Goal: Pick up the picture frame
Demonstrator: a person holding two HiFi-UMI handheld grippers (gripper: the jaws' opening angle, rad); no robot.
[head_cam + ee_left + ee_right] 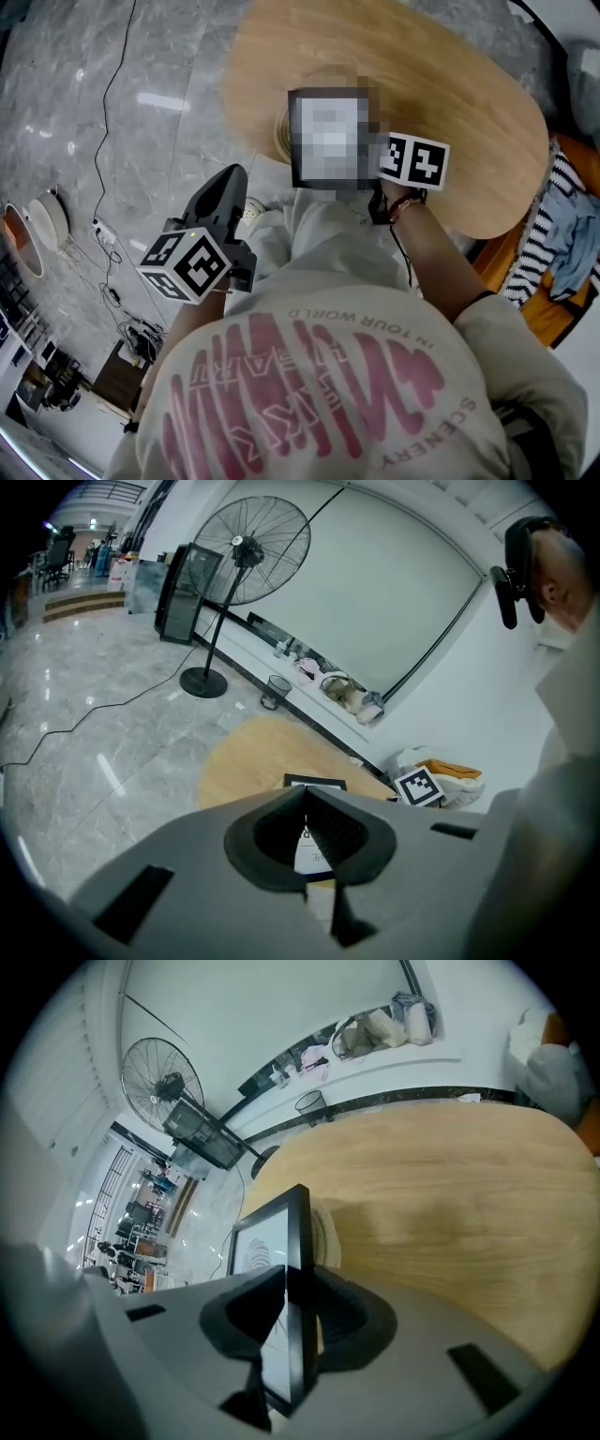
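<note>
- picture frame (pixel 272 1241): thin, rigid, black-edged, with a smooth glossy front. Judged light, slippery and breakable, so best pinched across its thin side edge.
- It is upright at centre-left of the right gripper view, by the wooden table (pixel 450 1194).
- right gripper (pixel 292 1277): clamped across that edge, one pad on the face and one on the back.
- left gripper (pixel 306 794): jaws closed together, holding nothing.

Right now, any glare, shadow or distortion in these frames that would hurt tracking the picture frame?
Right gripper view: heavy fisheye and black corners; a soft shadow lies on the wooden table beside the picture frame. Left gripper view: same fisheye; light streaks glare off the marble floor. Head view: a mosaic patch covers most of the picture frame; the lighting is otherwise even.
</note>
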